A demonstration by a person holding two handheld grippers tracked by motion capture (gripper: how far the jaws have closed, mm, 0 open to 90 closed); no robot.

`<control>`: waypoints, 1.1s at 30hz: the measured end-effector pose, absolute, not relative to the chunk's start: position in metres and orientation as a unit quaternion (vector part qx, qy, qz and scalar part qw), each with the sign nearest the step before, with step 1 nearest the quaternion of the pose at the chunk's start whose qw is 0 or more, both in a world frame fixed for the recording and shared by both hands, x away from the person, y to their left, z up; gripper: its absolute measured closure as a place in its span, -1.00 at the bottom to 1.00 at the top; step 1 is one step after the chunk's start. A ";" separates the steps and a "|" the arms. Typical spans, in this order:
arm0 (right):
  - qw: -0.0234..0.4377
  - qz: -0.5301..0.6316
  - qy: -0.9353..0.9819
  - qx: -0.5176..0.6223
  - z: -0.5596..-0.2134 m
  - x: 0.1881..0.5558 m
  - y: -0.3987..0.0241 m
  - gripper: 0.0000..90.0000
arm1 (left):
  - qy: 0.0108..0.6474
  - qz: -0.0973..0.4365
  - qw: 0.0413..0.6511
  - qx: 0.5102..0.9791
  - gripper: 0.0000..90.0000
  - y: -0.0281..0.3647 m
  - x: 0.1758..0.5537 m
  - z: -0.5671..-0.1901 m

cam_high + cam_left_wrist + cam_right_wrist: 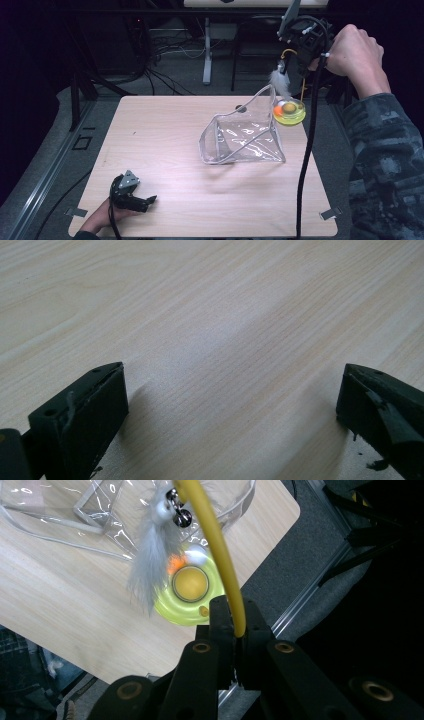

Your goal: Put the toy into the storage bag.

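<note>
Currently pinching yellow cord (220, 555) in right gripper (300, 37), cat toy (289, 111) dangling far right over clear pouch (242, 137); may swing and miss. Left gripper (131, 192) gaping empty, near left.

My desk (165, 125) is pale wood grain with rounded corners. A clear plastic pouch (245, 137) stands on it toward two o'clock of centre. My left tool (150, 201) rests on it at seven o'clock.

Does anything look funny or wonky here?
Yes. The clear bag sags open on its side, and the yellow toy hangs in the air over the table's edge, dangling from a yellow wand clamped in the right gripper.
</note>
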State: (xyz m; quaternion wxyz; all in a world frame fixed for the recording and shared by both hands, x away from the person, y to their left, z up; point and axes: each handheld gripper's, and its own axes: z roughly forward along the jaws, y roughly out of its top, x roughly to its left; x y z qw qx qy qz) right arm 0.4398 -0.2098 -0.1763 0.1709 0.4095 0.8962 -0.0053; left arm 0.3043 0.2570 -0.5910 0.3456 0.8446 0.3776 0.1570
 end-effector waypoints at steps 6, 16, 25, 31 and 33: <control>0.178 0.002 0.900 0.397 -0.168 0.439 -0.194 0.94 | 0.378 0.157 0.346 0.845 -1.00 0.257 0.304 -0.591; 0.178 0.013 0.909 0.376 -0.165 0.442 -0.168 0.94 | 0.377 0.156 0.346 0.845 -1.00 0.257 0.304 -0.591; 0.169 0.031 0.915 0.366 -0.175 0.447 -0.151 0.94 | 0.376 0.154 0.343 0.847 -1.00 0.257 0.304 -0.590; 0.162 0.032 0.919 0.357 -0.183 0.451 -0.141 0.94 | 0.376 0.154 0.343 0.847 -1.00 0.257 0.305 -0.590; 0.160 0.037 0.920 0.356 -0.188 0.453 -0.139 0.94 | 0.376 0.154 0.343 0.847 -1.00 0.257 0.305 -0.590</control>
